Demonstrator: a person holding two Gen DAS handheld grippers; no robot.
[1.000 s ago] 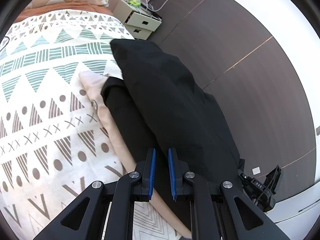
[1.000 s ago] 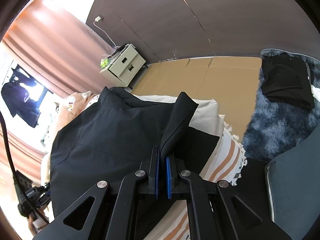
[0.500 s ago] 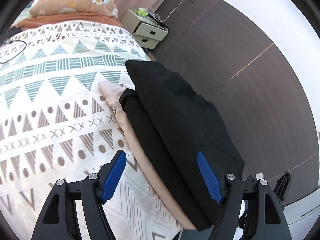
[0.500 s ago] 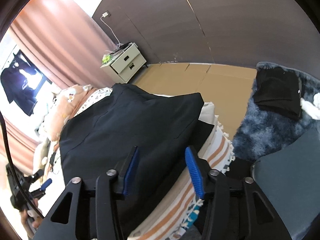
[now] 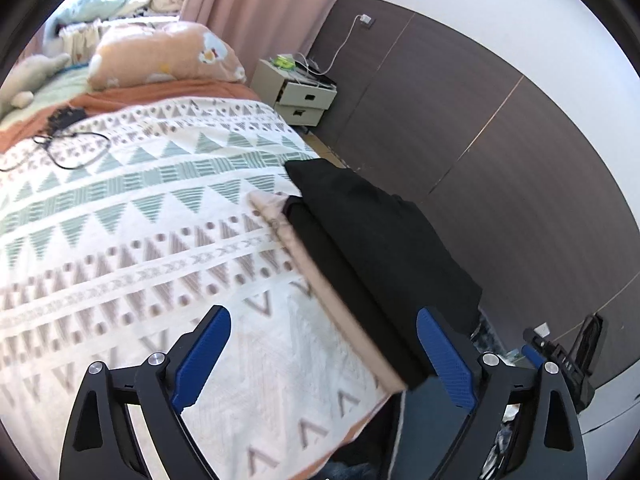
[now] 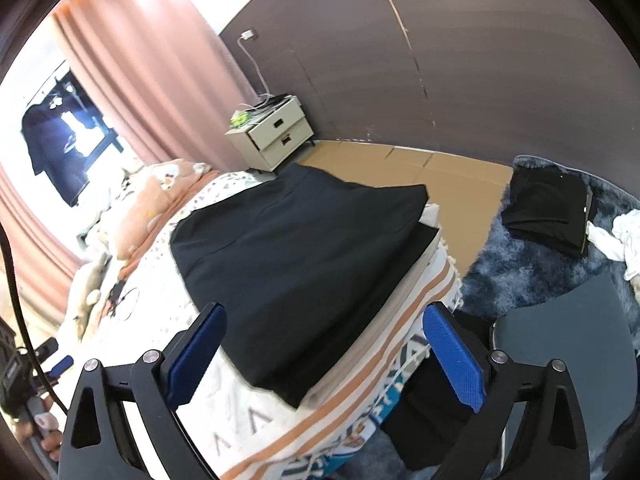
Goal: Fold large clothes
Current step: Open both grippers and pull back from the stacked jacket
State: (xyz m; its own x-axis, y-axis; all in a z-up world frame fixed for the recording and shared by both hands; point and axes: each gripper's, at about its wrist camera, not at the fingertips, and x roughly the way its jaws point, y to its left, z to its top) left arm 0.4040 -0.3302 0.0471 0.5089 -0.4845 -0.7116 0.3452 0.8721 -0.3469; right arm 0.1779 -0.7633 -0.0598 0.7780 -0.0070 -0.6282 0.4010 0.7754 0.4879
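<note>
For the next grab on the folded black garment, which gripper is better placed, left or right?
Probably right. The right gripper is open with the black garment's near corner lying between its fingers. The left gripper, also open, mostly frames the patterned blanket.

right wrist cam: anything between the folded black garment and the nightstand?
No object. In the right wrist view, only patterned bedspread and tan floor lie between the black garment and the nightstand.
</note>
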